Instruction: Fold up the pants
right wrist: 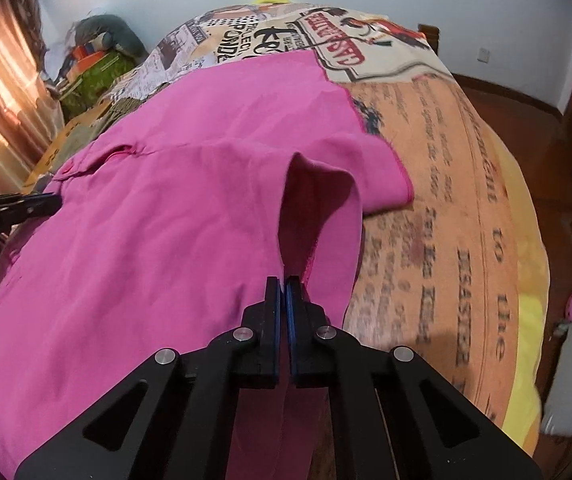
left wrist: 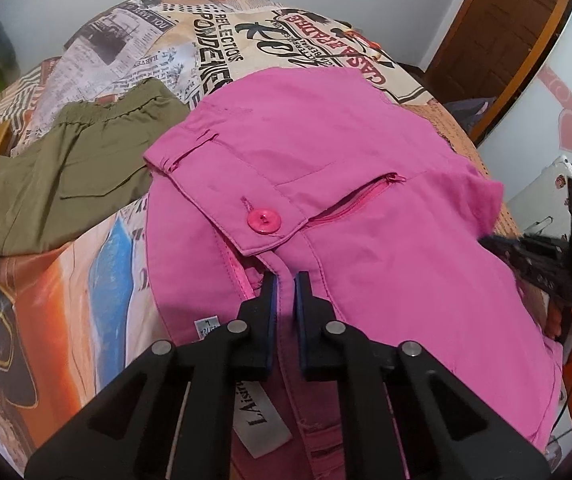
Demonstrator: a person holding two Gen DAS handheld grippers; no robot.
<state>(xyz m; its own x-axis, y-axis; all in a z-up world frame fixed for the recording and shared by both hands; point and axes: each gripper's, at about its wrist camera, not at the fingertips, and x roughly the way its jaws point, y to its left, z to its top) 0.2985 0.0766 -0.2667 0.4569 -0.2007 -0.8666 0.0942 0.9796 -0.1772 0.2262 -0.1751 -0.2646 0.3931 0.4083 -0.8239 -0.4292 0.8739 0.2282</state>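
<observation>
Pink pants (left wrist: 346,152) lie spread on a bed with a printed cover (left wrist: 214,40), waistband, pink button (left wrist: 264,221) and zipper facing me. My left gripper (left wrist: 285,280) is shut on the pants' fly edge near the waistband. In the right wrist view the pants (right wrist: 166,200) fill the left half. My right gripper (right wrist: 283,282) is shut on a raised fold of pink cloth near a leg hem. Each gripper shows at the edge of the other's view: the right one (left wrist: 546,256), the left one (right wrist: 18,208).
Olive green pants (left wrist: 70,172) lie folded on the bed to the left of the pink ones. A wooden door (left wrist: 498,32) stands at the back right. The bed's orange printed part (right wrist: 446,220) extends right. Clutter (right wrist: 94,56) sits beyond the bed's far left.
</observation>
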